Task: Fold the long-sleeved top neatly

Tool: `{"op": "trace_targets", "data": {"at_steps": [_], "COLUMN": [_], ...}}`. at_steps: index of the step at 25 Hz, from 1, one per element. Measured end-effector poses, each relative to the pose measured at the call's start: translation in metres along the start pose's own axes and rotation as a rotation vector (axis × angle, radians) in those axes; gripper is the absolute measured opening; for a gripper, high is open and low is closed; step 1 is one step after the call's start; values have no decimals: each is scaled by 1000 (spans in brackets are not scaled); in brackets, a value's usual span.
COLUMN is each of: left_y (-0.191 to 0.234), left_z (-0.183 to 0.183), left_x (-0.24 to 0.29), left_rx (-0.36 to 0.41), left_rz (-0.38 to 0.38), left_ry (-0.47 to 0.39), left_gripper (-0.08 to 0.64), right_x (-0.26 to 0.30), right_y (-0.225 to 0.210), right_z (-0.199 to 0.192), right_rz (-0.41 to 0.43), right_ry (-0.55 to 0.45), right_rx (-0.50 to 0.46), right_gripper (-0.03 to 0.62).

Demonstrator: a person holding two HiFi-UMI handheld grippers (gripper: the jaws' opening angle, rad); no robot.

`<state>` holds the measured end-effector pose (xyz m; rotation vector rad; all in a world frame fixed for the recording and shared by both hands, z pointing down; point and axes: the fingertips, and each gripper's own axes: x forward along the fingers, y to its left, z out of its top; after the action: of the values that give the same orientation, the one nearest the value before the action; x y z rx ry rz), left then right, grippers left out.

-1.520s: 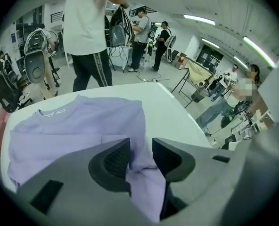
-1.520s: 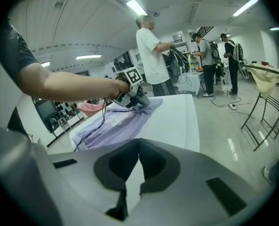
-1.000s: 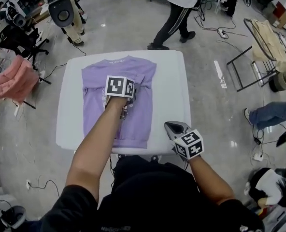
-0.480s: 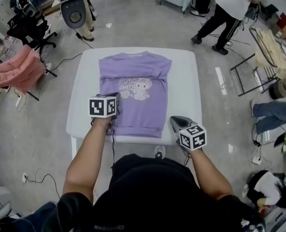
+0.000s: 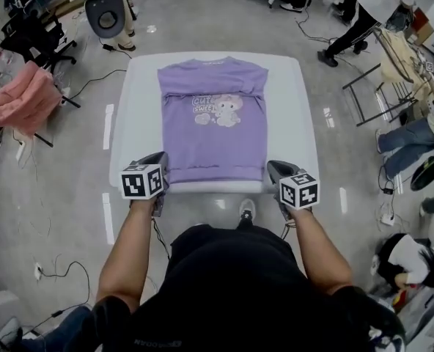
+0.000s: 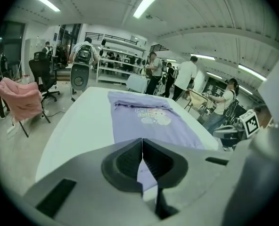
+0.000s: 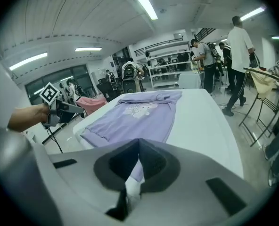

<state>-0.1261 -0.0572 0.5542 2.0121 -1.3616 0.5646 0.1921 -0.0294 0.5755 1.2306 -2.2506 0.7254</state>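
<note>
Limp, light and floppy, the top (image 5: 215,116) wants pinching at its hem corners, where left gripper (image 6: 142,147) and right gripper (image 7: 138,147) hover closed, empty.

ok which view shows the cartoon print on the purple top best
The head view: it looks almost straight down on the print, whole and unblocked on the purple top. Both gripper views catch it from a low angle, foreshortened and small.
</note>
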Motion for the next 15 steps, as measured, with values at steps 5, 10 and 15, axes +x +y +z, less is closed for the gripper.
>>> {"op": "trace_targets", "data": {"at_steps": [5, 10, 15], "left_y": [16, 7, 8], "left_z": [-53, -84, -110], "left_x": [-19, -12, 0], "left_rx": [46, 105, 161], "left_rz": [-11, -78, -86], "left_ry": [54, 123, 185], "left_gripper": [8, 9, 62], "right_x": [-11, -6, 0], "right_y": [30, 29, 28], "right_z": [-19, -37, -60], "right_rz": [-38, -82, -103], "right_ry": [10, 40, 83], "right_rx": [5, 41, 48], "right_gripper": [5, 6, 28]}}
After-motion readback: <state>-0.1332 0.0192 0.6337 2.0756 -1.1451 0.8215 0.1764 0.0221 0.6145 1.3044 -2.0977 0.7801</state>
